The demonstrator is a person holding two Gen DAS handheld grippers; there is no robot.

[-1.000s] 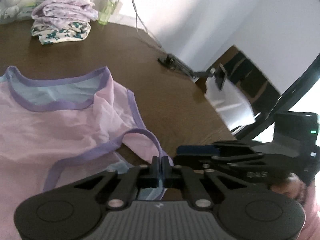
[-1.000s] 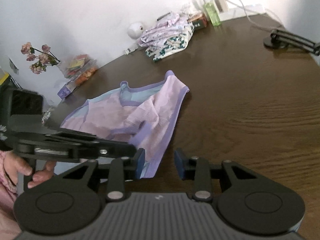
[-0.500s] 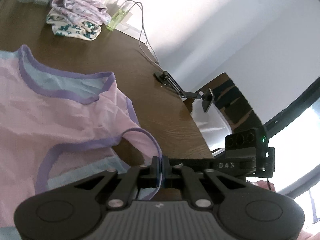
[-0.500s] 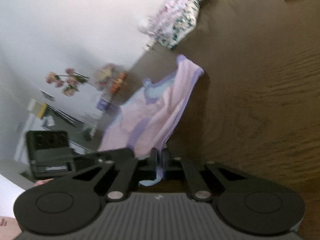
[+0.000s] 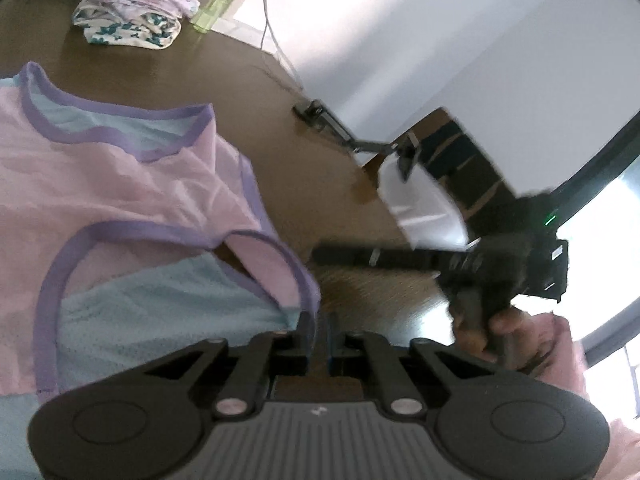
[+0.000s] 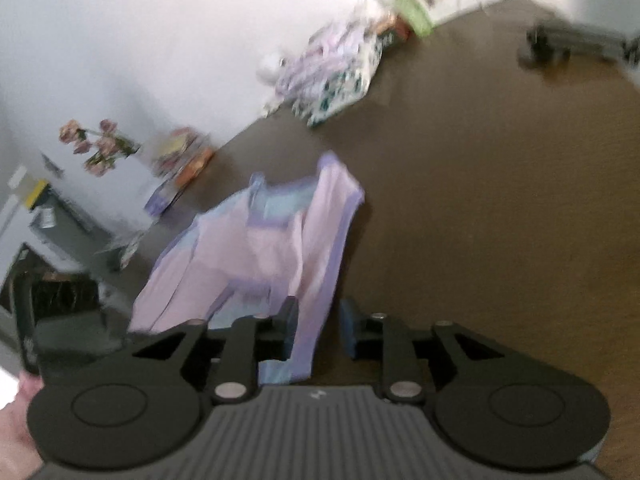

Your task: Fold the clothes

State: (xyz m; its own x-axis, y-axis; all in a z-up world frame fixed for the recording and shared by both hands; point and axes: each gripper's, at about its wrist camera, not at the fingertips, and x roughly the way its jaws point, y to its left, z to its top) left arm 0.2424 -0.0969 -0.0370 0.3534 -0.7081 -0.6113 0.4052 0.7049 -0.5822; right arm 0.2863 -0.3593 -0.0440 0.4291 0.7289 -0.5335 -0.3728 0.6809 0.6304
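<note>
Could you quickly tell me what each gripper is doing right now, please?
Left gripper: just opening, barely apart, nothing gripped.
Right gripper: just opening, edge of the pink top loose between its jaws.

1. A dark brown wooden table [image 5: 256, 92] fills both views.
2. A pale green translucent bottle [image 5: 211, 16] stands near the wall, with a thin white cable [image 5: 269, 24] just beside it.
3. A black clamp-on stand [image 5: 340, 130] sits at the table's edge.
4. A bunch of pink flowers [image 6: 98, 146] stands by the wall (blurred), near colourful packets [image 6: 180, 160].
</note>
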